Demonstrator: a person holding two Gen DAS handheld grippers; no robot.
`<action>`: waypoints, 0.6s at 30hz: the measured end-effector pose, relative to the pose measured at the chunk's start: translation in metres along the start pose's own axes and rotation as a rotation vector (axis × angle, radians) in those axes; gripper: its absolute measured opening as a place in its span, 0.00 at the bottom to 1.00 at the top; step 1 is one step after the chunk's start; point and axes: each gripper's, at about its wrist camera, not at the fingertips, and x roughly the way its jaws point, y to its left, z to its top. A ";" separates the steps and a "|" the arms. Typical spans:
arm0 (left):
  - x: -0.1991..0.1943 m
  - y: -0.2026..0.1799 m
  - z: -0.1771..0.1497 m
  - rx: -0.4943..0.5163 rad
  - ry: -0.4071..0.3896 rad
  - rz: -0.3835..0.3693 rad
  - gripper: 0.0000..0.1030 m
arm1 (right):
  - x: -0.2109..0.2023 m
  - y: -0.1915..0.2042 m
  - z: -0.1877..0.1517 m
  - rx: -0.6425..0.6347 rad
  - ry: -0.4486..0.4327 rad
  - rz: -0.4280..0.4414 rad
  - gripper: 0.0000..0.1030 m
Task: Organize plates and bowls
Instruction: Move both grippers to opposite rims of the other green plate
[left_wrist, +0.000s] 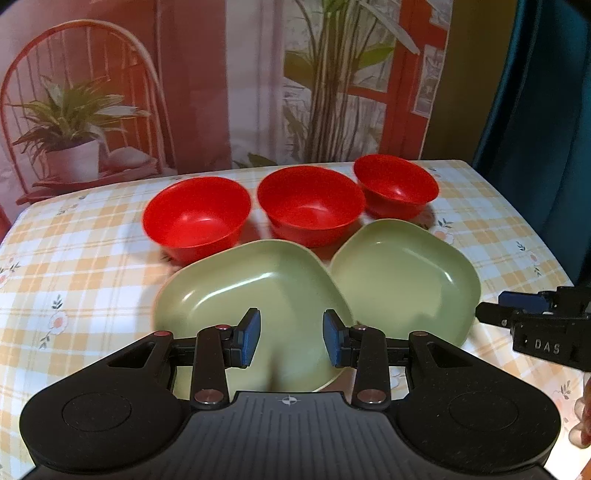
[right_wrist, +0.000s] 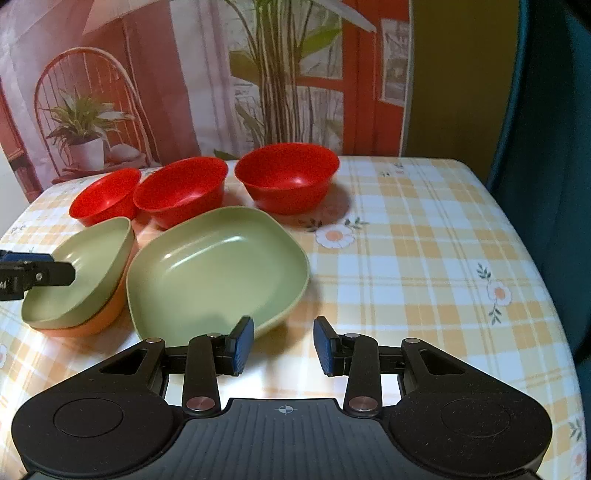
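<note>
Three red bowls stand in a row at the back of the table: left (left_wrist: 195, 218), middle (left_wrist: 310, 203), right (left_wrist: 395, 184). Two green plates lie in front of them. The left green plate (left_wrist: 255, 288) sits tilted on an orange plate (right_wrist: 96, 321). The right green plate (left_wrist: 402, 273) lies flat beside it. My left gripper (left_wrist: 291, 339) is open and empty, hovering over the near part of the left green plate. My right gripper (right_wrist: 283, 345) is open and empty, just off the right green plate's (right_wrist: 214, 266) near right corner.
The table (right_wrist: 424, 258) has a yellow checked cloth with flowers; its right half holds nothing. A backdrop with a printed chair and plants hangs behind the table. A dark teal curtain (right_wrist: 546, 147) hangs at the right.
</note>
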 end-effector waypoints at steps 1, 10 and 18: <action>0.001 -0.002 0.001 0.002 0.000 -0.004 0.38 | 0.001 -0.002 -0.001 0.008 0.002 0.001 0.34; 0.008 -0.017 0.002 -0.017 0.019 -0.044 0.38 | 0.010 -0.004 0.019 -0.003 -0.006 0.014 0.34; 0.016 -0.027 0.004 -0.029 0.025 -0.059 0.38 | 0.028 -0.009 0.040 -0.021 -0.003 0.012 0.34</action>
